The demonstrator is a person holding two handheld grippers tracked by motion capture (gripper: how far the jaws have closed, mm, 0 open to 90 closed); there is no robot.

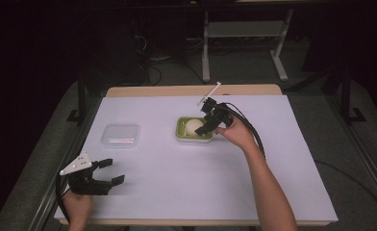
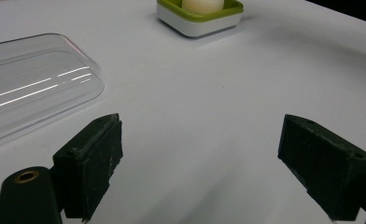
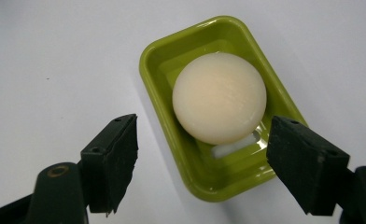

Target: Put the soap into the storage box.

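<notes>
A round cream-coloured soap (image 1: pixel 193 126) (image 3: pixel 219 97) lies in a green dish (image 1: pixel 181 133) (image 3: pixel 162 60) with a white base (image 2: pixel 197 25) near the table's middle. My right gripper (image 1: pixel 208 124) (image 3: pixel 202 165) hovers just over the dish's near end, open, its jaws wide on either side of the soap and nothing between them. Near the front left corner my left gripper (image 1: pixel 110 171) (image 2: pixel 200 163) rests low over the white surface, open and empty. A clear plastic lid (image 1: pixel 120 135) (image 2: pixel 29 88) lies flat to the left of the dish.
A white sheet (image 1: pixel 186 183) covers the wooden table (image 1: pixel 191 90). Dark floor, cables and a white desk frame (image 1: pixel 242 33) lie beyond the far edge. Cables trail from the right gripper along the forearm (image 1: pixel 268 187).
</notes>
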